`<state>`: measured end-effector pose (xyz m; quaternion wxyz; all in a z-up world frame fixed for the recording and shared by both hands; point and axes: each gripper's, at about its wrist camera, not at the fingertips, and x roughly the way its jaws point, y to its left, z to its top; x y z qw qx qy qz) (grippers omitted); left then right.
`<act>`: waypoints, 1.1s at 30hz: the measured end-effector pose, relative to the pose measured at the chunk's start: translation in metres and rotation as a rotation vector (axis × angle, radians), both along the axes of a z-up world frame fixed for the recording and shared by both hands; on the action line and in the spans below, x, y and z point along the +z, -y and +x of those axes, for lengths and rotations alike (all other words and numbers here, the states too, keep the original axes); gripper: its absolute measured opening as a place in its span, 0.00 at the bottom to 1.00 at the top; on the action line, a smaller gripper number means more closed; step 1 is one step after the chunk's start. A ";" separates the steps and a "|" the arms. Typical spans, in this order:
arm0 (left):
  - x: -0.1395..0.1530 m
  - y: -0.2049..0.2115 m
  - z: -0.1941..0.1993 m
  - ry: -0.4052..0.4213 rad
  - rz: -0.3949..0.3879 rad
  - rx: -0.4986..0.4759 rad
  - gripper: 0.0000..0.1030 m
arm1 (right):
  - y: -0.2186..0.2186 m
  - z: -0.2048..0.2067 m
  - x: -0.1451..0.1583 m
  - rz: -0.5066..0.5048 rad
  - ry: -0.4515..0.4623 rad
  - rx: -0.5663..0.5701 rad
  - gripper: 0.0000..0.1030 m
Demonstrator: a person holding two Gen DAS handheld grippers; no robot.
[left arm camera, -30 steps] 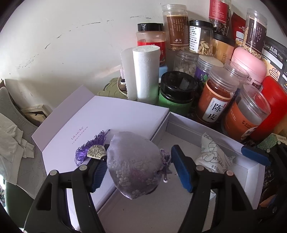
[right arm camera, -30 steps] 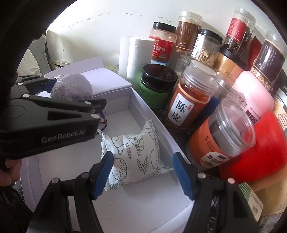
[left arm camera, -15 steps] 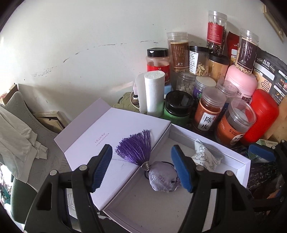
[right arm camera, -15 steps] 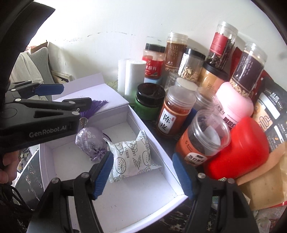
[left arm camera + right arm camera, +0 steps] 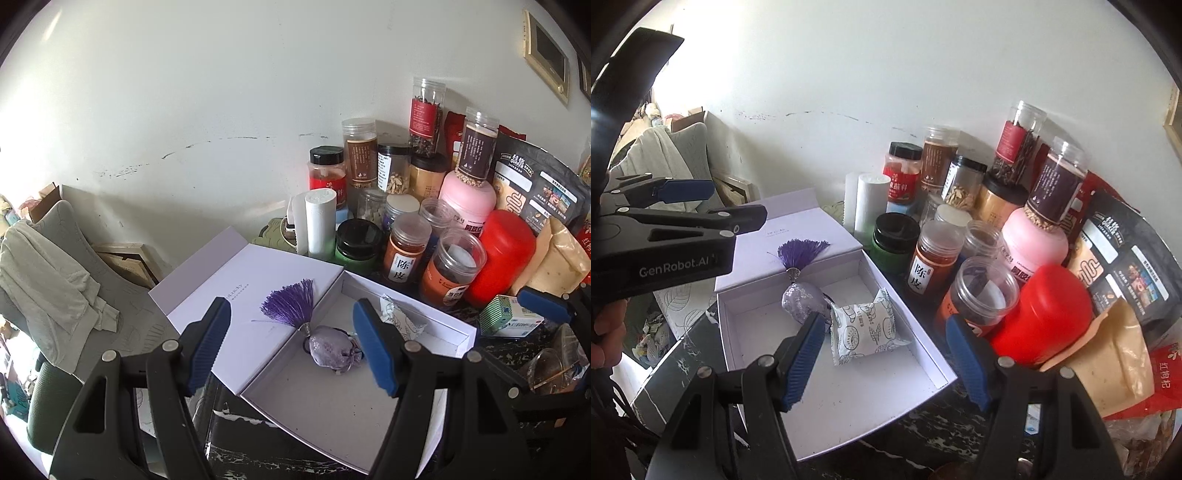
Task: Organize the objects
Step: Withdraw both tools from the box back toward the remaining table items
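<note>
While the left wrist view shows the left gripper [image 5: 291, 347] released and empty above the white box [image 5: 424, 325], the purple sachet [image 5: 330, 350] lies inside near the hinge edge, its tassel [image 5: 291, 308] draped over onto the open lid [image 5: 258, 295]; placing looks done. In the right wrist view the right gripper [image 5: 884, 358] is likewise spread, holding nothing, over the printed packet [image 5: 864, 328] beside the sachet; the next move likely calls for tucking in the tassel or picking another item.

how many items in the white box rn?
2: purple sachet by the left wall, its tassel over the lid; printed packet to its right, in the white box.
</note>
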<state>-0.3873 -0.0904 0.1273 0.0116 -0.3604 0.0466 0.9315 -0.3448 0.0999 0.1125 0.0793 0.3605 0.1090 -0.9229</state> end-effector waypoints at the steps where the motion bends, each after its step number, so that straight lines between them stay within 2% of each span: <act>1: 0.006 0.000 0.006 -0.007 -0.002 0.002 0.66 | 0.000 0.004 0.004 -0.002 -0.008 0.000 0.67; 12: 0.054 -0.007 0.086 -0.070 -0.027 0.010 0.71 | -0.004 0.057 0.042 -0.012 -0.076 0.007 0.67; 15: 0.062 -0.010 0.107 -0.084 -0.030 0.009 0.75 | -0.006 0.071 0.050 -0.015 -0.092 0.008 0.68; 22: 0.071 -0.016 0.156 -0.113 -0.040 0.018 0.79 | -0.011 0.105 0.064 -0.014 -0.131 0.014 0.72; 24: 0.071 -0.015 0.169 -0.113 -0.033 0.020 0.79 | -0.013 0.115 0.065 -0.019 -0.139 0.009 0.76; 33: 0.070 -0.025 0.235 -0.127 -0.042 0.012 0.81 | -0.020 0.155 0.062 -0.008 -0.154 0.012 0.76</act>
